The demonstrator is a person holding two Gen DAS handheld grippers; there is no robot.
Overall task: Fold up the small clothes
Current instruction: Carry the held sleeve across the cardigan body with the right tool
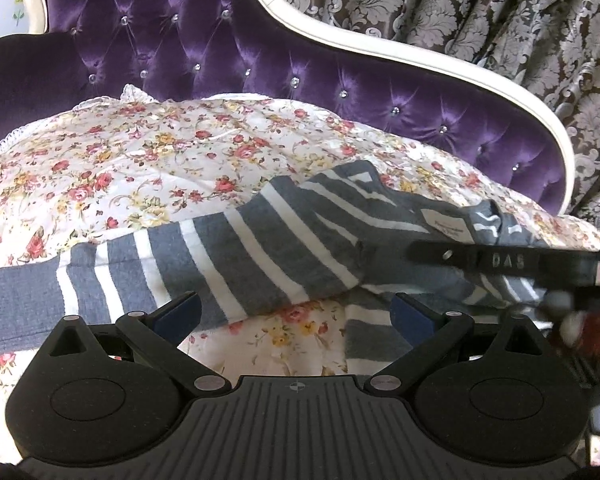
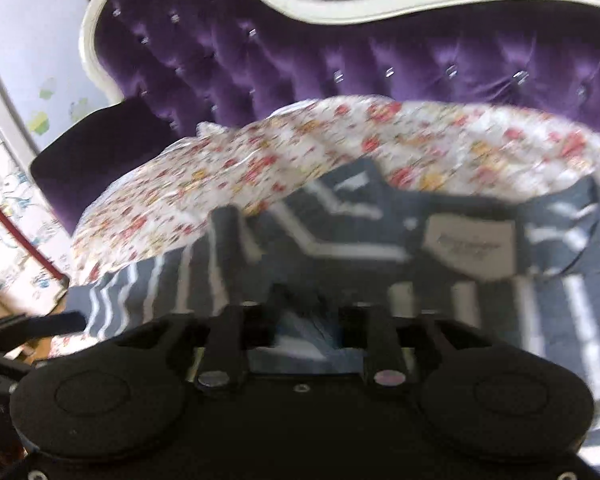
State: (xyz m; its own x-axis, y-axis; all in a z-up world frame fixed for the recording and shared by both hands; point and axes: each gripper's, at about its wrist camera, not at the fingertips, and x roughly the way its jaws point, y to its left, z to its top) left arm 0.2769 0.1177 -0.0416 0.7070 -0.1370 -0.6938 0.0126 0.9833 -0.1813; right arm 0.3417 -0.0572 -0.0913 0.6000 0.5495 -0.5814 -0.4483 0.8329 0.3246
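Soft even daylight; left view sharp, right view motion-blurred; fisheye-bent edges.

Right wrist view all motion-blurred: striped top smeared, its label unreadable. My right gripper fingertips lost in bunched fabric; can't tell the grip. Left view: right side blurred, sleeve end covered by my left gripper.

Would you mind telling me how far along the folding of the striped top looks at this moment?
Early stage. Done: the grey-and-white striped top lies on the floral sheet, one sleeve stretched out sideways. In hand: the right tongs appear shut on bunched fabric of the top, though that view is blurred; the left tongs hang open over the sheet. Left: no neat fold shows, so sleeves and body remain to fold.
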